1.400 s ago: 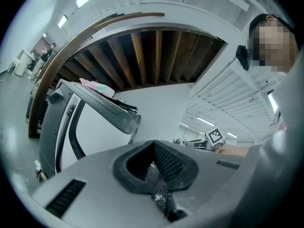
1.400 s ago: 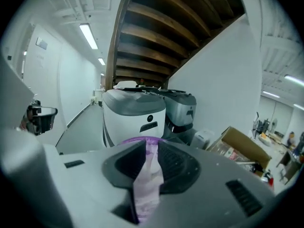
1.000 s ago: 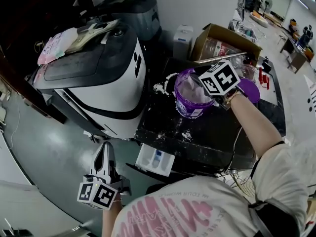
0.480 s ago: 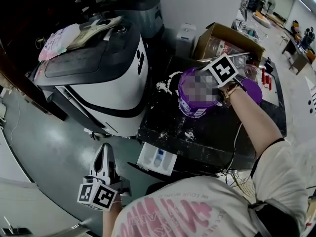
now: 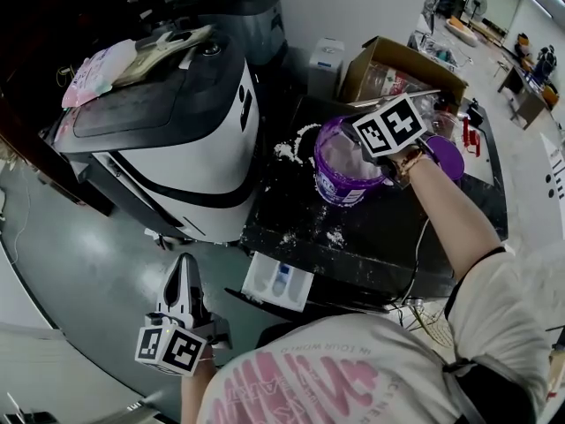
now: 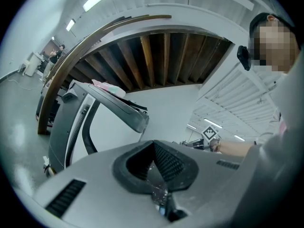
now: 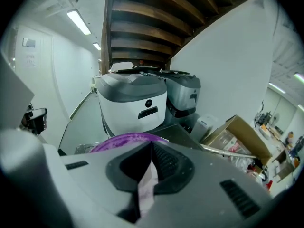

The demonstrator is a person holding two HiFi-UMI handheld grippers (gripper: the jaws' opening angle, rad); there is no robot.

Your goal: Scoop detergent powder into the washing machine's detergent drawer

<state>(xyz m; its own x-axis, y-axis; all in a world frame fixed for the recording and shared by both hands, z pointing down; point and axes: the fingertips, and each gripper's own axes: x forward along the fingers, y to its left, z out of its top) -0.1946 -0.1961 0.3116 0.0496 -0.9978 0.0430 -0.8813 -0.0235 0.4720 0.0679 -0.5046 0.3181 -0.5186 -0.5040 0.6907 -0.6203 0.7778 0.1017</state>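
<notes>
At the purple tub [image 5: 340, 179] on the black surface [image 5: 353, 237], the right gripper [image 7: 150, 161] hangs over the rim. Its fingers [image 7: 167, 163] are closing on a pale strip [image 7: 145, 194] that stands between them and touches both pads. I take that strip for the handle of a scoop, though no bowl shows below the gripper. The tub holds something whitish, presumably the detergent powder, and spilled powder [image 5: 287, 153] lies on the surface beside the tub and again nearer the front edge. The detergent drawer [image 5: 278, 283] juts open from the front below the surface, well apart from the tub and closer to the person. It looks white with a blue part inside, and whether any powder lies in it is too small to tell. A white washing machine [image 5: 168, 140] stands just left of the surface. The left gripper [image 5: 183, 268] is held low over the floor, left of the drawer, with its fingers pressed together on nothing. By my reading the task is near its start for this load: the drawer is open and the scoop is being taken in the tub. What remains is to lift a scoopful, carry it level to the drawer and tip it into a compartment.
</notes>
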